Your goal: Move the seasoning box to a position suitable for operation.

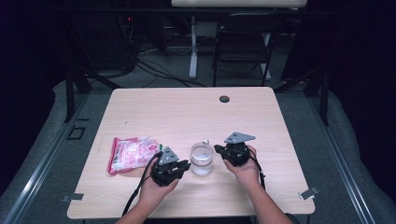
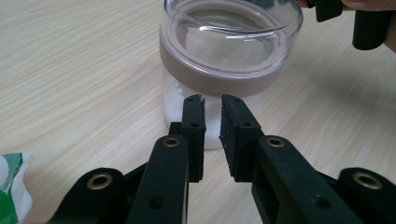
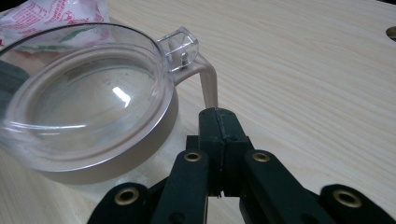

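Looking down on my pale wooden table [image 1: 196, 112], I see the lidded jar [image 1: 201, 158] standing near its front edge between both grippers. My left gripper [image 2: 212, 123] is barely parted, empty; my right gripper [image 3: 219, 126] is closed on nothing. Beyond lie grey floor and a dark chair [image 1: 245, 39].

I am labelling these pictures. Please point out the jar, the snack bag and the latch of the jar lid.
jar [image 1: 201, 160]: high view, on its clear lid.
snack bag [image 1: 131, 153]: high view, middle of the bag.
latch [image 3: 181, 46]: right gripper view, on its clear tab.

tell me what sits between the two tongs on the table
The clear jar stands between the left tongs and right tongs, seen in the high view.
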`<state>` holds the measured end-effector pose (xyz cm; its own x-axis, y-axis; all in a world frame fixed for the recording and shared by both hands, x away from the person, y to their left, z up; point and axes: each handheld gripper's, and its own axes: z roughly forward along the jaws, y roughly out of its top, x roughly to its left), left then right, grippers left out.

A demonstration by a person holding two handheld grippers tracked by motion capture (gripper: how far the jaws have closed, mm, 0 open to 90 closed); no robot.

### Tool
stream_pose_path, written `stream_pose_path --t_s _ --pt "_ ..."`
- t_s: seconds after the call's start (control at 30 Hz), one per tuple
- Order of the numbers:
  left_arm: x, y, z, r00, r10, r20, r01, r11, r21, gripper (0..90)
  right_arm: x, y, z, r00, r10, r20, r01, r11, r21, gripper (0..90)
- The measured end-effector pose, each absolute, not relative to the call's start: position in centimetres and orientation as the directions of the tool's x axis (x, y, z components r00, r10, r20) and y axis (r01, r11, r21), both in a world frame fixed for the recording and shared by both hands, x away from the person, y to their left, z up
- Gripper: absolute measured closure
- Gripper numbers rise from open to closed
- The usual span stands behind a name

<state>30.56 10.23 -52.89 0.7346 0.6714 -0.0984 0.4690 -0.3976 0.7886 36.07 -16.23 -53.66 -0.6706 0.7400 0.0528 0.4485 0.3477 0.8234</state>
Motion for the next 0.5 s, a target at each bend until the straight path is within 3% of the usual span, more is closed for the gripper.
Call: stream_pose_path --t_s 0.27,0.5 --pt "30.7 10.2 -52.8 0.723 0.678 -0.131 0.477 -0.353 0.805 75.4 35.6 -15.3 -53.5 -0.696 0.718 0.015 0.418 0.388 0.821 90.0" --pt "30.9 10.3 -52.6 0.733 0.672 -0.105 0.465 -0.383 0.798 79.4 35.0 -15.1 -53.4 -0.695 0.719 0.010 0.416 0.391 0.821 90.0"
